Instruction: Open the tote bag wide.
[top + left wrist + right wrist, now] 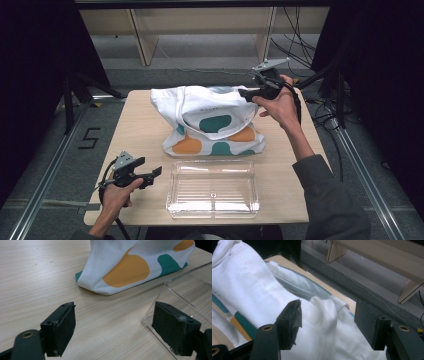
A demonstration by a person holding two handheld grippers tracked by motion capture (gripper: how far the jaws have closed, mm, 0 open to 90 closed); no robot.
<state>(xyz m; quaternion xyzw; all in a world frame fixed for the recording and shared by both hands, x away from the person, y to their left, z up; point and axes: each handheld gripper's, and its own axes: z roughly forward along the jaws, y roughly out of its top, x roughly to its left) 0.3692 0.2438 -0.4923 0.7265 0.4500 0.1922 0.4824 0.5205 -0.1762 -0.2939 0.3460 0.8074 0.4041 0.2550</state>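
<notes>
Left gripper [150, 175] idle at front-left tabletop [142, 130] edge, jaws wide, empty. White tote bag [210, 125], teal-orange blobs, slumped mid-tabletop; clear tray [214, 189] just in front. Right gripper [246, 92] at bag's far-right top, jaws apart, fabric between, unpinched.

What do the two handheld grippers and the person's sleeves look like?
Both the left gripper and the right gripper are black, with blocky flat-padded jaws, a grey three-cornered plate on top and a trailing black cable. The right arm wears a dark grey sleeve.
</notes>
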